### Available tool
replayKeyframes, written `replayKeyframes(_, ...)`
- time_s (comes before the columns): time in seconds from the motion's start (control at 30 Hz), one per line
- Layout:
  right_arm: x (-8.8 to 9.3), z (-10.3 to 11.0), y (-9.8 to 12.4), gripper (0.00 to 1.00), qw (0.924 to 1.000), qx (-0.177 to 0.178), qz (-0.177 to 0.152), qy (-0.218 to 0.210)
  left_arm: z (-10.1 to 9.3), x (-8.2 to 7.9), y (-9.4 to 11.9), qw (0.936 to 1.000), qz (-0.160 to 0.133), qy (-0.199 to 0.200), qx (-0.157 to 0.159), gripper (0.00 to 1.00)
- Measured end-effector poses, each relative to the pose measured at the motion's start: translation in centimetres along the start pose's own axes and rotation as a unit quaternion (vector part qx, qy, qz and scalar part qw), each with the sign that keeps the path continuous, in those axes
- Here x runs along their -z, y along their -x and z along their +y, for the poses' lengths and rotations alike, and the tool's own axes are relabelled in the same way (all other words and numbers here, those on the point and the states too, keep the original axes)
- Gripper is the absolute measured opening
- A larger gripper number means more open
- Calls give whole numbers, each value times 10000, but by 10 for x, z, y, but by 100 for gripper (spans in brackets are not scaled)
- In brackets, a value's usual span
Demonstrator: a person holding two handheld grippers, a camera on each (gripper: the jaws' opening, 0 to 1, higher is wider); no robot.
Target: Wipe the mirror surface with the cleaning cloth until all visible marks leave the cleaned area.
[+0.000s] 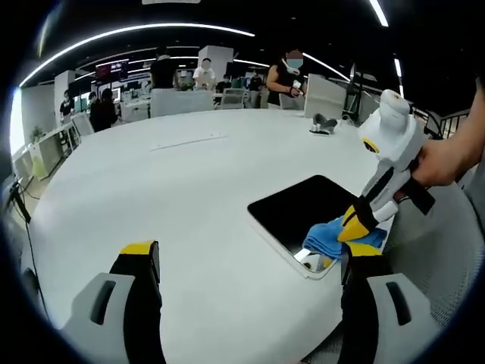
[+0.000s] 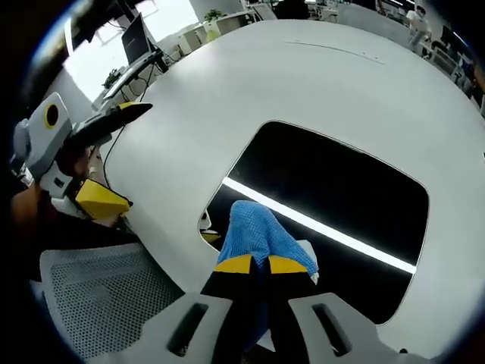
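Note:
A dark rectangular mirror [image 1: 303, 206] lies flat on the white round table [image 1: 167, 189], near its right edge. A blue cleaning cloth [image 1: 330, 236] rests on the mirror's near corner. My right gripper [image 1: 356, 221], held by a hand, comes in from the right and pinches that cloth. In the right gripper view the mirror [image 2: 341, 189] reflects a bright ceiling light strip, and my right gripper [image 2: 261, 265] is shut on the blue cloth [image 2: 258, 227] at the mirror's near edge. My left gripper [image 1: 250, 254] hovers wide open over the bare table left of the mirror, and my left gripper [image 2: 117, 155] is seen empty.
A small grey object [image 1: 324, 123] sits at the table's far side. Several people stand among desks and monitors beyond the table. A grey mesh chair [image 2: 98, 296] stands by the table edge close to the mirror.

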State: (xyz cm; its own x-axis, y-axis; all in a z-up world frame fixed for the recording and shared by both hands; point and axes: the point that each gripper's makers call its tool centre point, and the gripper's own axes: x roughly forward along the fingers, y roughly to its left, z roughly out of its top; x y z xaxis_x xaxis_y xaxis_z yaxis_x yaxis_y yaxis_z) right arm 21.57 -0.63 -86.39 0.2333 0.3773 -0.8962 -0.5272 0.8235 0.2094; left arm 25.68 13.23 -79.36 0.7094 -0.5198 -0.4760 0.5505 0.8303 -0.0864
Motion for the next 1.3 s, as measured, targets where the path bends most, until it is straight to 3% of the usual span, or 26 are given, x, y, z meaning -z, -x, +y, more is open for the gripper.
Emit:
replayKeyframes(0.53, 12, -16, 8, 0, 9999, 79, 27, 109, -2, 6, 0, 9999, 13, 91, -76, 99)
replayKeyframes(0.9, 16, -26, 13, 0, 9998, 139, 124, 9, -2, -2, -7, 9998, -92, 163, -38, 99)
replayKeyframes(1.3, 15, -28, 12, 0, 9995, 163, 79, -262, 5, 6, -1, 10000, 17, 93, -9, 99)
